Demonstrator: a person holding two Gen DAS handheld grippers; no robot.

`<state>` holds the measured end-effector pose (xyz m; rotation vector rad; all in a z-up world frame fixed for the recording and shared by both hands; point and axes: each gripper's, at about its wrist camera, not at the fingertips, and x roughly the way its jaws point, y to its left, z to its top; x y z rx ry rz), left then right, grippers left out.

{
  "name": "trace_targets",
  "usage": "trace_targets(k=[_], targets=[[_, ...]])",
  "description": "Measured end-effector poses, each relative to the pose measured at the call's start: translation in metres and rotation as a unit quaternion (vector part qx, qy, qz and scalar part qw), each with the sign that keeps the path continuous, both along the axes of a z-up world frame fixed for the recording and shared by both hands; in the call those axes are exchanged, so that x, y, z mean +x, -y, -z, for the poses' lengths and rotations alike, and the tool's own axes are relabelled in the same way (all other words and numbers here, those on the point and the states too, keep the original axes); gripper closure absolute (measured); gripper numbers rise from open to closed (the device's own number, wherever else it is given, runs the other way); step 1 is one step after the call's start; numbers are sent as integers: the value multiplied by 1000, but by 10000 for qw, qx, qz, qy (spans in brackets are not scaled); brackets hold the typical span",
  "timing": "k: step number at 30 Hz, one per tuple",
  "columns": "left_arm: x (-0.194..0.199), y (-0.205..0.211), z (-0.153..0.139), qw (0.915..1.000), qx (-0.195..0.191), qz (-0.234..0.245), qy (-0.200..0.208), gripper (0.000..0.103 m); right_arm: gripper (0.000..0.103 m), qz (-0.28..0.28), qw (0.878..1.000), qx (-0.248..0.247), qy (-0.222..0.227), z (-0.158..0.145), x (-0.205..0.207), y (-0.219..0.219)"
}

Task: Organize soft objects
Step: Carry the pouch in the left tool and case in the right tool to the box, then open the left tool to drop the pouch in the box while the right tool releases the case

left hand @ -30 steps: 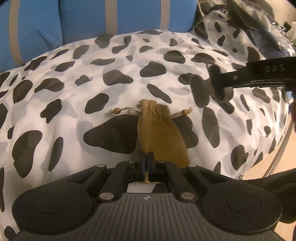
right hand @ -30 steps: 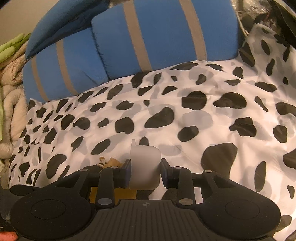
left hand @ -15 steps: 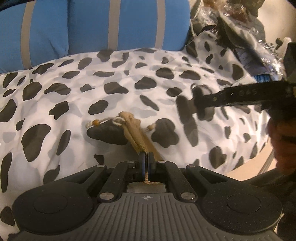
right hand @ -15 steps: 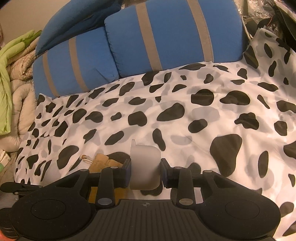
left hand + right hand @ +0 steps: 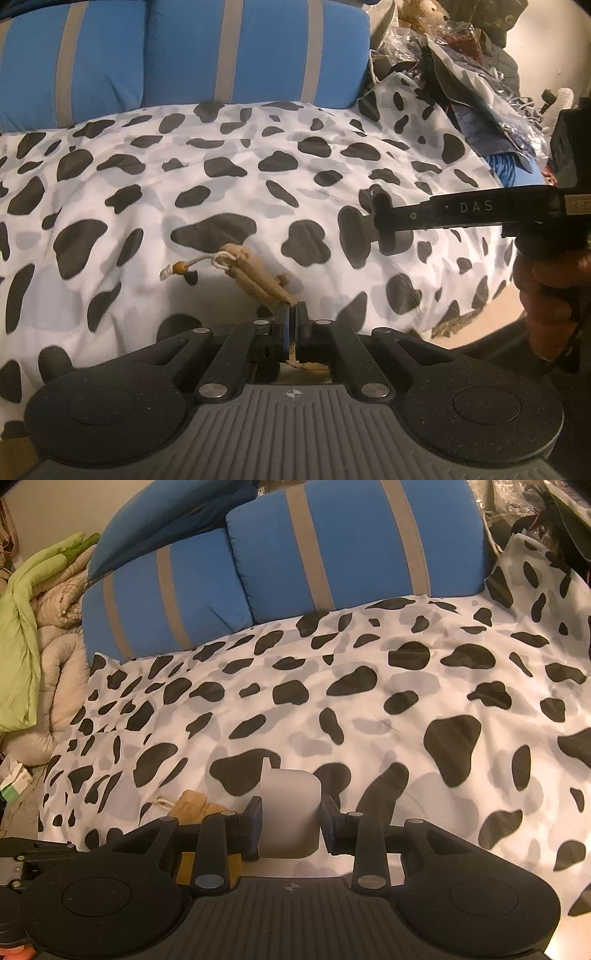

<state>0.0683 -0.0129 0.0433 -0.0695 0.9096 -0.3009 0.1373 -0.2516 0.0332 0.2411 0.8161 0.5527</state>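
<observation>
We see a soft bed cover [image 5: 229,192] of white cloth with black and grey cow spots; it is smooth with gentle wrinkles. Behind it, toward 12 o'clock, stand plump blue cushions [image 5: 255,51] with grey stripes.

Our left gripper [image 5: 294,320] has its jaws pressed together on the bottom edge of a small tan pouch [image 5: 258,282]. The pouch is of coarse woven cloth, like burlap, and is now bunched into a narrow roll. It leans from the jaws toward 10 o'clock, and its white drawstring [image 5: 199,261] with a brown bead [image 5: 180,266] hangs at the far end.

Our right gripper [image 5: 291,821] holds a pale white object [image 5: 290,812] between its pads, the jaws at a middle width. The object is matte, a little translucent, with rounded corners and a small tab at its upper left. In the right wrist view the pouch [image 5: 195,801] shows at 8 o'clock of this gripper, above the cover.

At 3 o'clock in the left wrist view the right gripper [image 5: 364,230] comes in sideways, held by a hand [image 5: 546,295].

One second ago the pouch lay flat and wide on the cover; now it is lifted and folded thin. The right gripper stands more to 3 o'clock than before, and more clutter [image 5: 461,55] of plastic bags shows at 1 o'clock.
</observation>
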Motion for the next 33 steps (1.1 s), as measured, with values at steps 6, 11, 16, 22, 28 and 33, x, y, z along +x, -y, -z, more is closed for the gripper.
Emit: trace_targets(k=[6, 11, 16, 22, 28, 33], targets=[[-21, 5, 2, 9994, -163, 269, -172, 100, 68, 5, 10000, 8, 17, 0, -11, 3], [-35, 17, 15, 9943, -229, 827, -639, 100, 68, 1, 10000, -3, 18, 0, -27, 7], [-46, 31, 30, 9867, 87, 1279, -999, 100, 68, -46, 9999, -76, -64, 1, -37, 7], [-52, 34, 43, 9803, 383, 1369, -1368, 100, 67, -135, 9996, -194, -165, 3, -47, 5], [-54, 32, 51, 9750, 555, 1338, -1686, 100, 67, -232, 9986, -332, -337, 8, -55, 5], [-58, 27, 56, 9713, 621, 1316, -1882, 100, 67, -291, 9971, -478, -510, 12, -62, 3]])
